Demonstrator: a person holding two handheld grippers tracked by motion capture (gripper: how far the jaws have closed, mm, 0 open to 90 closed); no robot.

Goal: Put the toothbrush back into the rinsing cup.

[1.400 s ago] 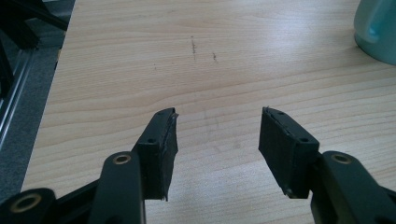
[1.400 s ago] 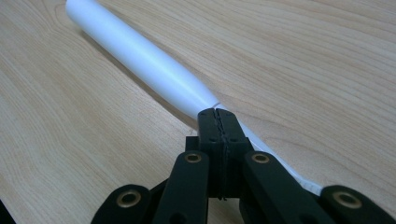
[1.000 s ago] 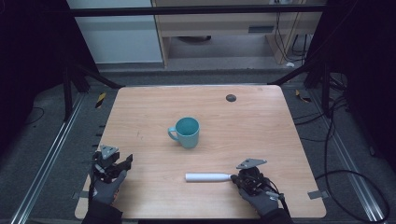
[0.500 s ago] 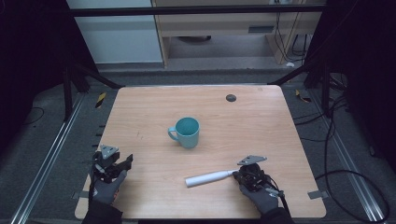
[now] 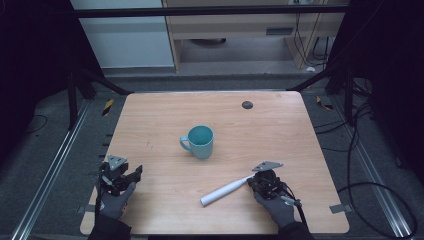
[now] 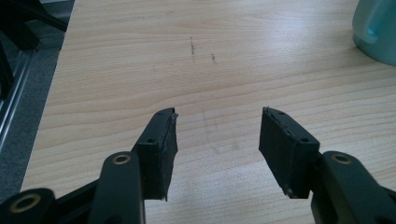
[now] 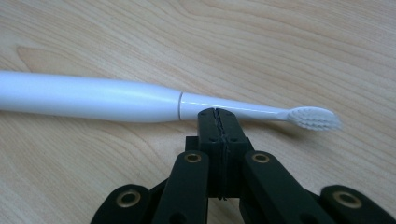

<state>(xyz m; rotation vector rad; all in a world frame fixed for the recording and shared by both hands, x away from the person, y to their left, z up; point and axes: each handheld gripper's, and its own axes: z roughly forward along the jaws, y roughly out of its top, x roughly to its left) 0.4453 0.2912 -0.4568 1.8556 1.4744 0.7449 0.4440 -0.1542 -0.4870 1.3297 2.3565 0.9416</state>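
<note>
- Toothbrush [image 7: 140, 100]: white, no readable writing, lying on the table [image 5: 280, 120].
- Right gripper [image 7: 218, 114]: jaws closed together, tips against the toothbrush neck.
- Left gripper [image 6: 217, 140]: jaws apart, holding nothing.

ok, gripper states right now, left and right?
Left gripper: open, nothing between its jaws, over bare table.
Right gripper: shut, jaws together, tips against the neck of the white electric toothbrush, not clamping it.
</note>
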